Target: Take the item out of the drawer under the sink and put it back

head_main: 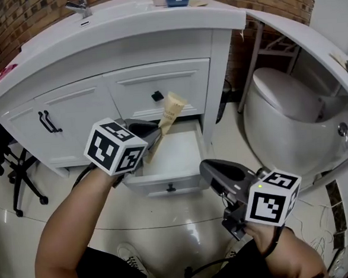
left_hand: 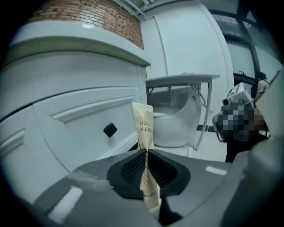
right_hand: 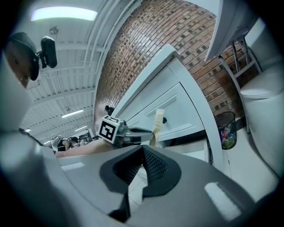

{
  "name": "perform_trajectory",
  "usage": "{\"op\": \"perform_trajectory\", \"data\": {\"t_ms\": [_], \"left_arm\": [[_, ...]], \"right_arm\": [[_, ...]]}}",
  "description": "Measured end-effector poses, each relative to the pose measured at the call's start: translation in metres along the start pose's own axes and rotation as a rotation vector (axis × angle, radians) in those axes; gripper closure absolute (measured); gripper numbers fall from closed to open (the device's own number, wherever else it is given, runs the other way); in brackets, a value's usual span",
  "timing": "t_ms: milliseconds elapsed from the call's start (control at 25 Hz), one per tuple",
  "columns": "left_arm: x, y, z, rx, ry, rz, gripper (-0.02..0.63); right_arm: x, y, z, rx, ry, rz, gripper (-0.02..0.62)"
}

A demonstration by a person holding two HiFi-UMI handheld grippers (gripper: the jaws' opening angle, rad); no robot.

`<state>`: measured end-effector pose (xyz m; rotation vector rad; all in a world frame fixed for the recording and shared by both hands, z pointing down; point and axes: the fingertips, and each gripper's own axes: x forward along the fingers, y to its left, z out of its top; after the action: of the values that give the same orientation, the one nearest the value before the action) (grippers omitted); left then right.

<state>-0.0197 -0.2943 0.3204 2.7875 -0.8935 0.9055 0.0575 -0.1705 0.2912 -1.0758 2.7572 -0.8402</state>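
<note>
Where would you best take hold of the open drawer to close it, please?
Take the small black knob, centred on the front of the open drawer, straight from the front with a jaw on each side. It alone stands out from the flat panel. The right gripper is empty and near, while the left gripper holds the beige tube.

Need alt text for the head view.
The left tool grips a cream tube above the open bottom drawer of a white sink cabinet. The right tool hangs empty at lower right, near a white toilet.
</note>
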Motion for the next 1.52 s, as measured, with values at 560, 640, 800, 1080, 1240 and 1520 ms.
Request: {"op": "perform_trajectory", "data": {"t_ms": [560, 640, 800, 1080, 1240, 1520], "left_arm": [[0.101, 0.008, -0.081, 0.083, 0.375, -0.076, 0.578], [0.108, 0.006, -0.087, 0.091, 0.410, -0.099, 0.574], [0.120, 0.007, -0.099, 0.107, 0.449, -0.107, 0.573], [0.131, 0.015, -0.108, 0.131, 0.446, -0.077, 0.554], [0.127, 0.017, -0.098, 0.125, 0.400, -0.074, 0.546], [0.109, 0.012, -0.089, 0.111, 0.382, -0.084, 0.558]], "right_arm": [[-0.005, -0.010, 0.003, 0.012, -0.003, -0.001, 0.591], [-0.005, -0.012, 0.003, 0.016, 0.000, -0.005, 0.591], [-0.007, -0.016, 0.005, 0.022, -0.001, -0.010, 0.591], [-0.007, -0.020, 0.005, 0.026, -0.003, -0.019, 0.591], [-0.006, -0.019, 0.005, 0.022, -0.001, -0.019, 0.591], [-0.001, -0.016, 0.002, 0.014, 0.007, -0.021, 0.591]]}}
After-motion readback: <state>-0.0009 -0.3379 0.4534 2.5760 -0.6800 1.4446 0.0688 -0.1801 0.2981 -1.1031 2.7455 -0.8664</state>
